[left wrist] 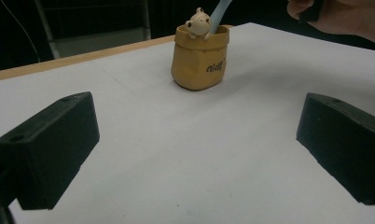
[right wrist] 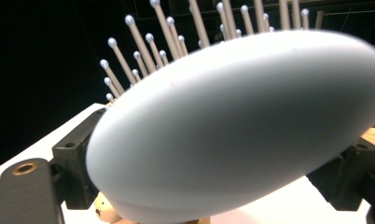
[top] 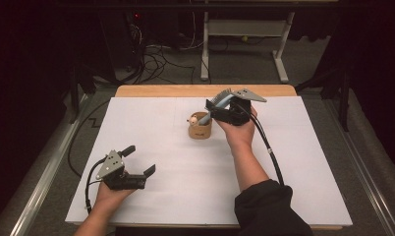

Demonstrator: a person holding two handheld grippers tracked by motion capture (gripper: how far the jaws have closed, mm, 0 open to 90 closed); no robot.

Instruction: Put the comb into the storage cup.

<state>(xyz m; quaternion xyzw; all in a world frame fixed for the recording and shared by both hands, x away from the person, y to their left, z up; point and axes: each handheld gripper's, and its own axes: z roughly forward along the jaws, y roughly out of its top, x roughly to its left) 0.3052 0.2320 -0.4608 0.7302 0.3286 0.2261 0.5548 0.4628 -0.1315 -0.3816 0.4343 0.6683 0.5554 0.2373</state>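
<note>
Brush (top: 221, 100): handle down in the tan pot (top: 200, 126), mid-table toward the far edge.
Right gripper (top: 220, 109): jaws flank the brush head; pinch or gap, can't tell.
Left gripper (top: 139, 161): spread wide, empty.
Room: bare white table (top: 303, 147) all round, nothing in the way.

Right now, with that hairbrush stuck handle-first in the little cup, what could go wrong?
The hairbrush leans out of the small tan cup, its heavy head high above the rim, so it might tip the cup over once let go. The right gripper sits close around the brush head; pulling away could drag it back out. The left gripper is too far away to steady anything.
</note>
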